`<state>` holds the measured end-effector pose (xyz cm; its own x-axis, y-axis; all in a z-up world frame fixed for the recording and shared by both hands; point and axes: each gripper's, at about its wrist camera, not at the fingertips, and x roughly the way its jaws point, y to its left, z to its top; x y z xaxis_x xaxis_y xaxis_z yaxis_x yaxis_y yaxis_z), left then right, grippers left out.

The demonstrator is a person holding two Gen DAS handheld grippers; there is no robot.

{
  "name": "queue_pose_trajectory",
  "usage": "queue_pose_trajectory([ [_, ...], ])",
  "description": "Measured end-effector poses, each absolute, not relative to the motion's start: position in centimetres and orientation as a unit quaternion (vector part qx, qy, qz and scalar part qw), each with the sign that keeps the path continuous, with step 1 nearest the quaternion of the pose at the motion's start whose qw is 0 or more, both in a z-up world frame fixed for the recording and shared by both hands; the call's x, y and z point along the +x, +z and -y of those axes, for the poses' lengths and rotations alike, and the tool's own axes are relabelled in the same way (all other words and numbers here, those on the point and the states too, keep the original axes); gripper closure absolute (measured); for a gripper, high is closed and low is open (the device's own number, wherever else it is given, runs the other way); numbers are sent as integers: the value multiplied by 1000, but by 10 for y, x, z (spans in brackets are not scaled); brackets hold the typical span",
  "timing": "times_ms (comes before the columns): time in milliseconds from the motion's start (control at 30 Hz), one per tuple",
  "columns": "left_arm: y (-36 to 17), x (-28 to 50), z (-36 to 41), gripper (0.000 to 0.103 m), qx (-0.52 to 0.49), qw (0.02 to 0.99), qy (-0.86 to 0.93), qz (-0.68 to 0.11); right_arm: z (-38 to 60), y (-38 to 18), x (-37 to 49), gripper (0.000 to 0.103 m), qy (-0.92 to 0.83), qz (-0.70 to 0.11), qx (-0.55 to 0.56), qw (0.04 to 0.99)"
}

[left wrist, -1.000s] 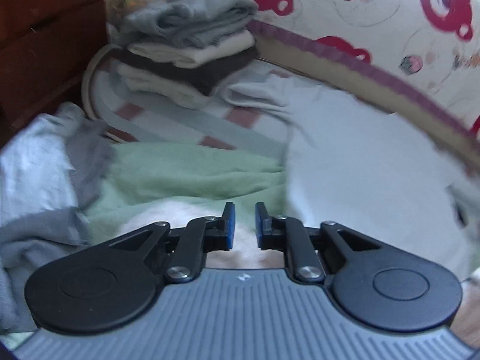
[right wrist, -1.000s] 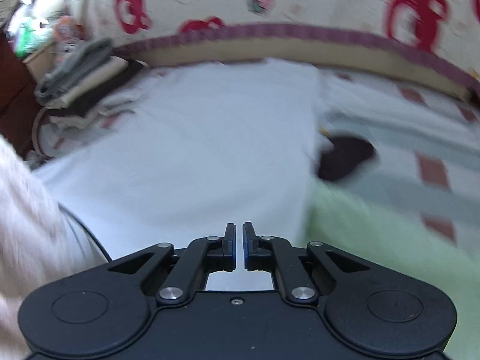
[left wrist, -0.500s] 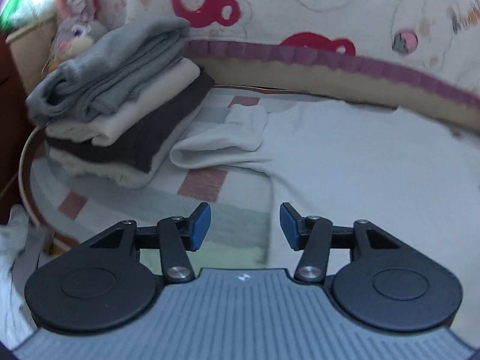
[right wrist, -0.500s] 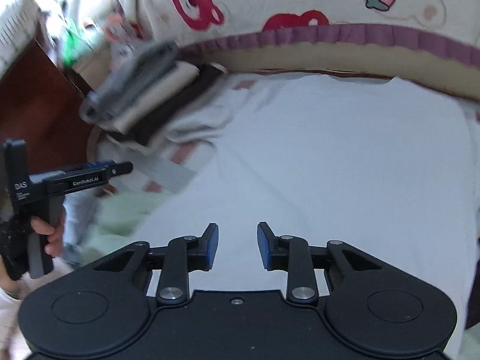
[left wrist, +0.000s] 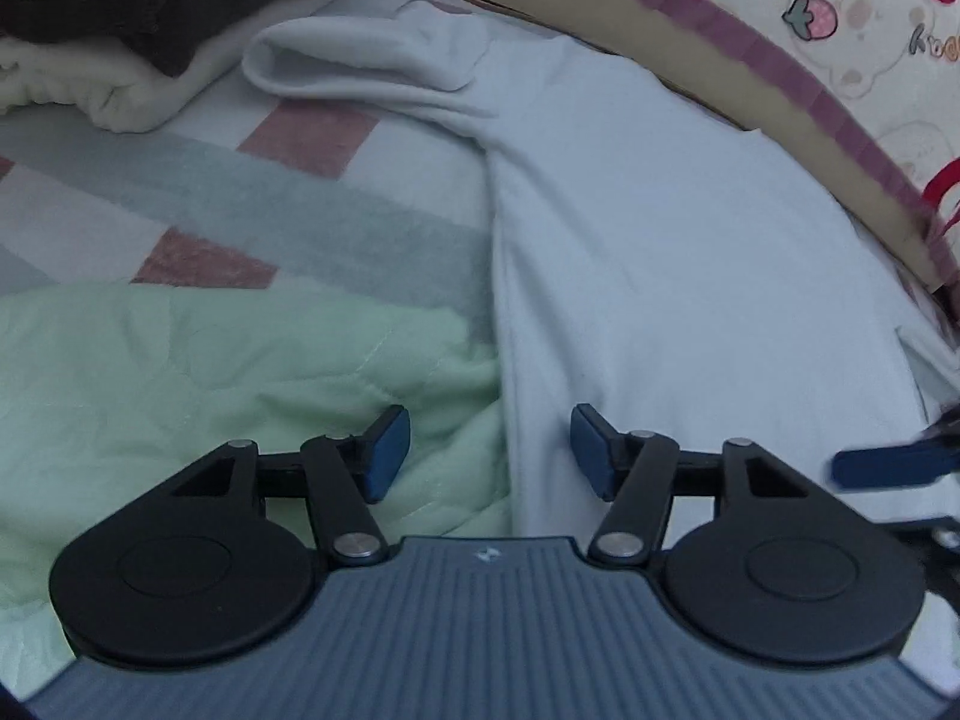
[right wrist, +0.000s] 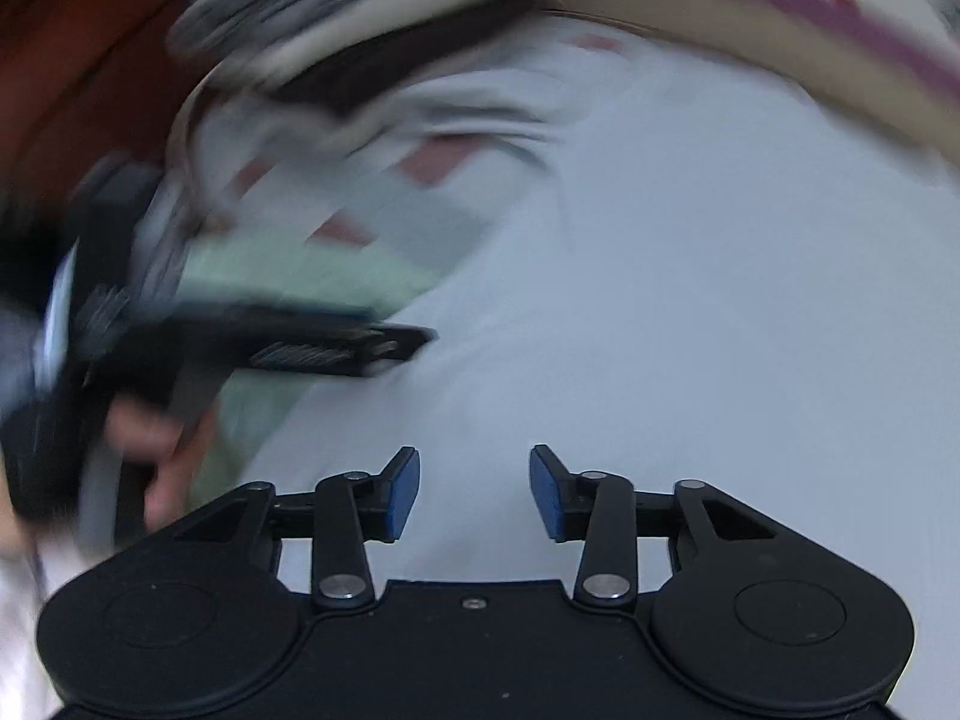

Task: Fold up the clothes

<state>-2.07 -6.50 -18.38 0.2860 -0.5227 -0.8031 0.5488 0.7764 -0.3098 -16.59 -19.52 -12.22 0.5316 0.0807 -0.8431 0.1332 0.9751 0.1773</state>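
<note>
A white long-sleeved top (left wrist: 660, 228) lies spread flat on the bed, one sleeve (left wrist: 360, 66) stretched toward the far left. My left gripper (left wrist: 489, 453) is open and empty, low over the garment's left edge where it meets a green blanket (left wrist: 210, 372). My right gripper (right wrist: 474, 489) is open and empty just above the white top (right wrist: 690, 300). The right wrist view is motion-blurred; the left gripper (right wrist: 414, 339) shows in it at left. One blue finger of the right gripper (left wrist: 882, 465) shows at the left wrist view's right edge.
A stack of folded clothes (left wrist: 138, 18) sits at the far left on the checked bedsheet (left wrist: 252, 192). A padded bumper with red bear prints (left wrist: 840, 42) runs along the bed's far side. Dark wooden furniture (right wrist: 78, 60) stands at left.
Both grippers have opened wider and dropped lower toward the white top. The left one has moved right to the garment's left edge; the right one has swung left quickly.
</note>
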Motion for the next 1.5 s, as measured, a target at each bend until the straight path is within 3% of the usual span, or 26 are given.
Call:
queue_pose_trajectory([
  [133,-172,-16,55,43,-29,806,-341,-483,184,-95,-173,57,-47,-454,83,886],
  [300,-164,-7,47,42,-87,814,-325,-474,164,-102,-178,54,-45,-473,68,877],
  [533,-169,1,67,32,-84,786,-357,-497,167,-160,-176,51,1,-507,120,854],
  [933,-174,-1,83,32,-38,775,-353,-523,183,-176,-186,50,48,-504,152,849],
  [1100,-188,0,87,32,-43,772,-324,-544,180,-184,-178,47,88,-523,155,833],
  [1133,-190,0,87,32,-47,771,-321,-548,179,-186,-177,41,96,-528,155,830],
  [1200,-190,-3,84,35,-47,774,-324,-542,179,-187,-175,40,110,-535,156,823],
  [1233,-186,-8,84,58,-30,784,-326,-528,179,-188,-174,39,117,-537,157,820],
  [1267,-181,-13,84,95,-12,794,-328,-512,179,-188,-173,39,124,-540,158,817],
  [1400,-156,-38,85,100,79,838,-316,-437,175,-198,-171,41,193,-561,208,778],
  [1500,-163,-32,76,100,75,835,-296,-458,161,-208,-168,43,227,-583,207,752],
])
